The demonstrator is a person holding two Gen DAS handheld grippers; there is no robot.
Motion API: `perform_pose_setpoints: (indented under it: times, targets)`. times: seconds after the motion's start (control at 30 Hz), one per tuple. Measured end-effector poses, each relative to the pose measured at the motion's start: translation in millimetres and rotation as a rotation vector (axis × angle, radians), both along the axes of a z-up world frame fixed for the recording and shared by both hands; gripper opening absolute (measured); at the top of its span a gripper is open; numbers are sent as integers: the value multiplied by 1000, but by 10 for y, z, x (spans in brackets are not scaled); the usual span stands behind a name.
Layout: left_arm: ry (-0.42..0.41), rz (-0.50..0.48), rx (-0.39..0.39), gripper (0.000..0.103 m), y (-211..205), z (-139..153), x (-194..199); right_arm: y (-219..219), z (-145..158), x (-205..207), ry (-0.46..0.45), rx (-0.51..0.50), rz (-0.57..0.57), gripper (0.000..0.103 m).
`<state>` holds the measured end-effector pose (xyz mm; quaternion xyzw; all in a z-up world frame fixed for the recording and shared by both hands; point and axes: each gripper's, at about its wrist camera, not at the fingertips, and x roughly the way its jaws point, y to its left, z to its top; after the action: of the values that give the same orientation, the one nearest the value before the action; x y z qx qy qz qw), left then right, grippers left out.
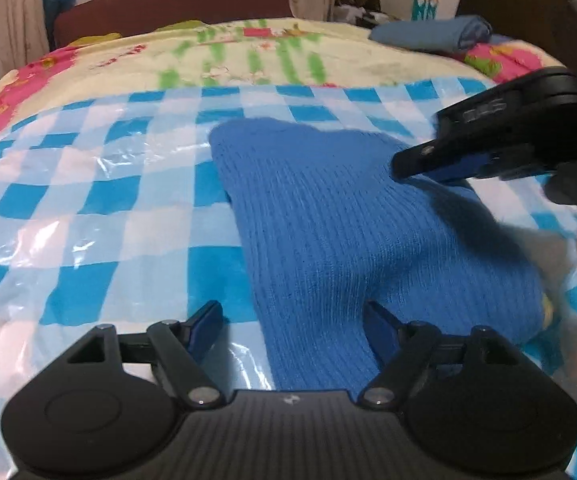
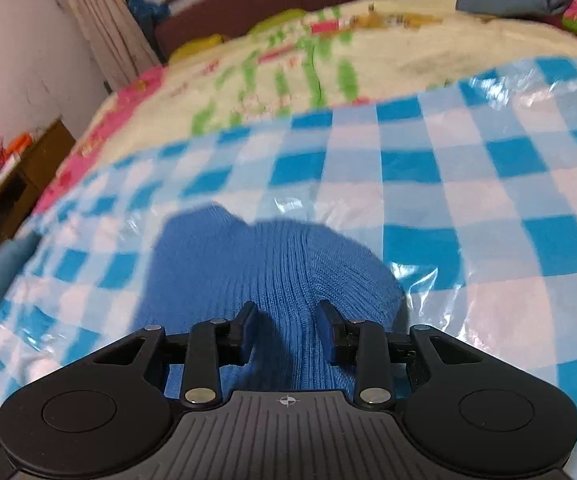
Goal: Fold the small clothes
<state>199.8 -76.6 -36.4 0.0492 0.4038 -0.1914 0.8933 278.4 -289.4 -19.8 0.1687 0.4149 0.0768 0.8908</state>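
Nearest the camera, the left gripper (image 1: pixel 292 326) is seen with its jaws spread wide, straddling the near edge of a blue ribbed knit garment (image 1: pixel 348 216) without pinching it. The garment lies bunched on a blue-and-white checked plastic sheet (image 1: pixel 100 200) spread over a bed. Further on, the right gripper (image 2: pixel 286 330) is held low over a raised ridge of the knit, jaws partly apart; whether the fabric is pinched cannot be told. The folding is judged barely begun. Beyond, a folded grey-blue cloth (image 1: pixel 432 34) rests near the headboard (image 1: pixel 176 4).
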Motion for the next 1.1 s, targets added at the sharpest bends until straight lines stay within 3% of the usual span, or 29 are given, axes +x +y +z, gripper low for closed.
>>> perform_pose_setpoints:
  times: [0.1, 0.2, 0.3, 0.33, 0.6, 0.87, 1.1]
  targets:
    - [-29, 14, -16, 82, 39, 110, -68, 58, 221, -393, -61, 0, 22, 36]
    - [-6, 17, 22, 82, 20, 64, -86, 139, 137, -763, -30, 6, 65, 40]
    - [42, 31, 63, 83, -39, -51, -88, 227, -217, -763, 118, -39, 89, 40]
    - [38, 34, 73, 83, -60, -27, -108, 236, -256, -750, 127, -46, 82, 40]
    - [-54, 67, 156, 83, -149, 226, -330, 323, 125, -975, 10, -70, 74, 45]
    - [-98, 117, 138, 87, -112, 434, -515, 285, 148, -1155, 24, -2, 39, 46]
    - [-53, 122, 138, 87, -109, 384, -561, 304, 115, -1238, 49, 1, 18, 46]
